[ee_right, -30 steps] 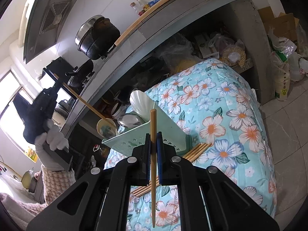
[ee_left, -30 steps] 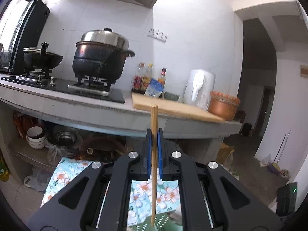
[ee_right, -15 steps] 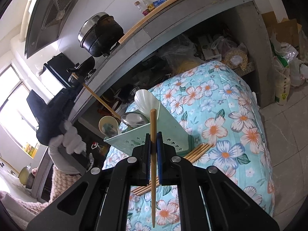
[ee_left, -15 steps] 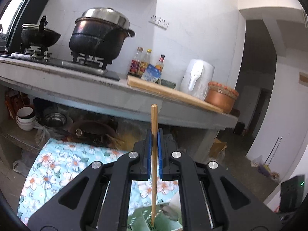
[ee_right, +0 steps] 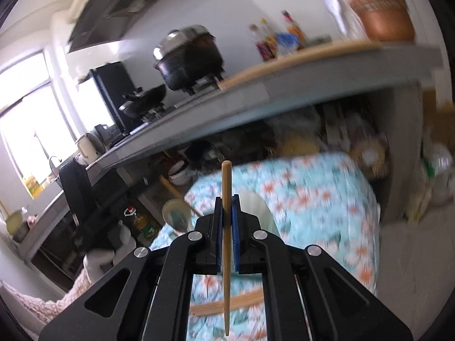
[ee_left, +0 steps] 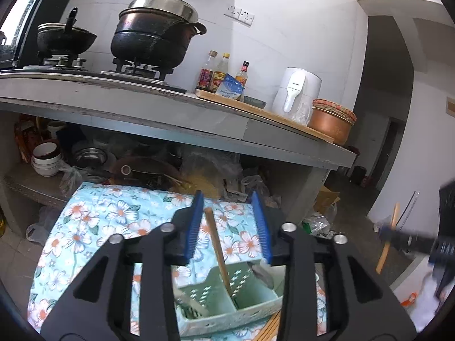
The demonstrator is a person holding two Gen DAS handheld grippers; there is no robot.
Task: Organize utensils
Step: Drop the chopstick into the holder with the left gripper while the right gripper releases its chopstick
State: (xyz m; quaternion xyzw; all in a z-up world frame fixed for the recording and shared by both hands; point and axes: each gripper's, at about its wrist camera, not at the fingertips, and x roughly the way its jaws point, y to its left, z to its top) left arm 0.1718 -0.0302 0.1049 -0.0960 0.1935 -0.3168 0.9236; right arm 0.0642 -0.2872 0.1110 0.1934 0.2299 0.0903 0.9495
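Above the pale-green perforated plastic caddy [ee_left: 227,298], left tongs [ee_left: 227,224] are opening around 1 wooden chopstick [ee_left: 217,244]; keep right tongs [ee_right: 227,233] clamped on theirs [ee_right: 226,255], approaching vertically.

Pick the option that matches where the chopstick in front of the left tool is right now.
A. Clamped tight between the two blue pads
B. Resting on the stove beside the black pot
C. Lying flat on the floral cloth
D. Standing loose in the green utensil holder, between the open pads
D: the chopstick leans with its lower end in the green utensil holder, while the left tool is opening, its pads clear of the stick on both sides.
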